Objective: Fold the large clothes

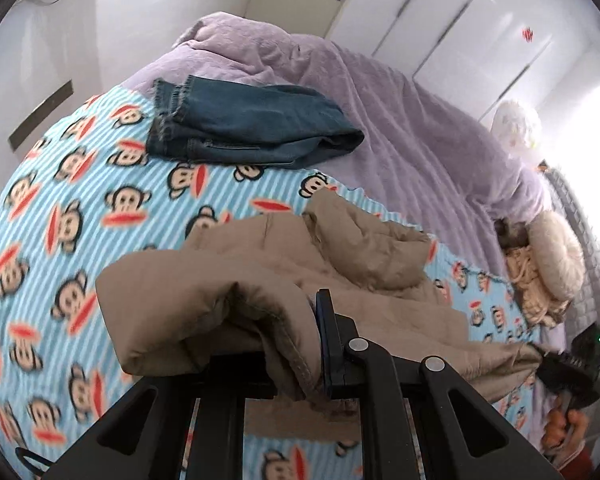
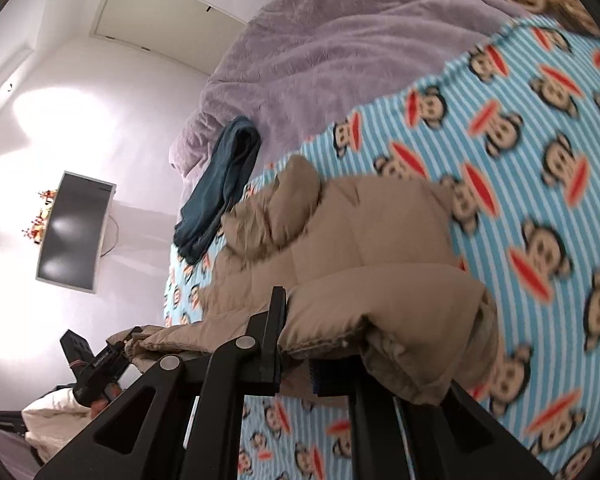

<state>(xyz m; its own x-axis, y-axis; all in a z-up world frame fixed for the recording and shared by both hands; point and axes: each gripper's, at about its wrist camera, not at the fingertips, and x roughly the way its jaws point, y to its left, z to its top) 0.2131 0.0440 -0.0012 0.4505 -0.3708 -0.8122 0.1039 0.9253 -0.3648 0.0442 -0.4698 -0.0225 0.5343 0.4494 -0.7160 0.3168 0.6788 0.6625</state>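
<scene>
Left gripper up close, fingers pinched on a tan cuff of the puffer jacket, fabric bunched over the left finger and hiding it. Right gripper doing the same on its side, clamped on another padded edge of the jacket, cloth draped over the right finger. So 2 grippers, both gripping the 1 jacket, its ends lifted off the bed.

Jacket lies crumpled on the monkey-print blanket, long axis running roughly btwn the 2 grippers; in the left view it stretches away to the right gripper at the frame's right edge.

Beyond it, 1 pair of folded jeans sits apart from the jacket, straddling the line where the monkey print meets the purple fleece blanket. Jeans' long axis runs across the left view, hems to the left.

Farther right, a cream pillow by the headboard. On the far wall in the right view, 1 dark monitor.
</scene>
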